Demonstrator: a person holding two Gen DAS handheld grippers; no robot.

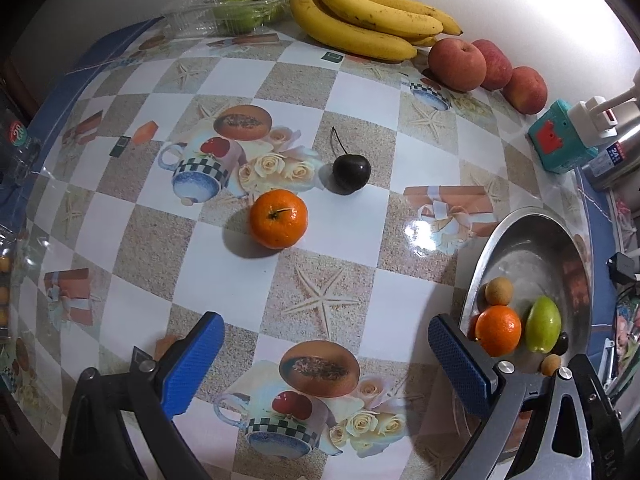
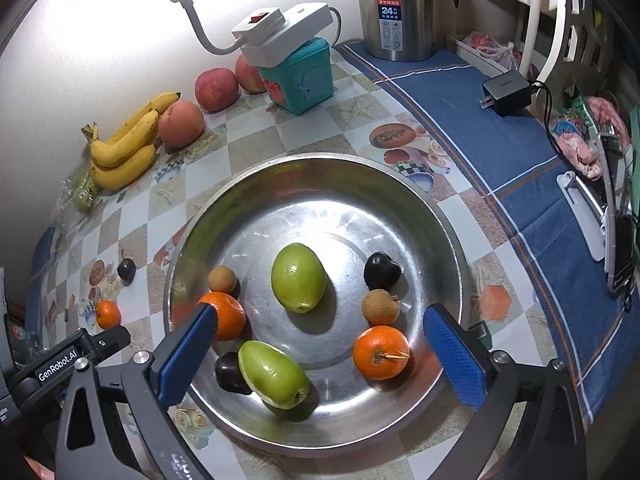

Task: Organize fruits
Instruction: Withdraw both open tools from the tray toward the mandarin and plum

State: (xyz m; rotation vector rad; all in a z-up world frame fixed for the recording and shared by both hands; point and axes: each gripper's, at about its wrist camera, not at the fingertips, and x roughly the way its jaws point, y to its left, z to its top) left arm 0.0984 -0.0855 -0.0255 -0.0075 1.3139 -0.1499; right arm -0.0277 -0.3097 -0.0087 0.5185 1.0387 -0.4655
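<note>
A tangerine and a dark cherry with a long stem lie loose on the patterned tablecloth. My left gripper hangs open above the cloth, nearer than both, with nothing between its fingers. To its right stands a steel bowl. My right gripper is open over the bowl, empty. In the bowl lie two green fruits, two tangerines, two brown longans and two dark cherries.
Along the back wall sit a clear plastic box of green fruit, bananas and three apples. A teal box carrying a white power strip, a steel thermos and a black charger stand to the right.
</note>
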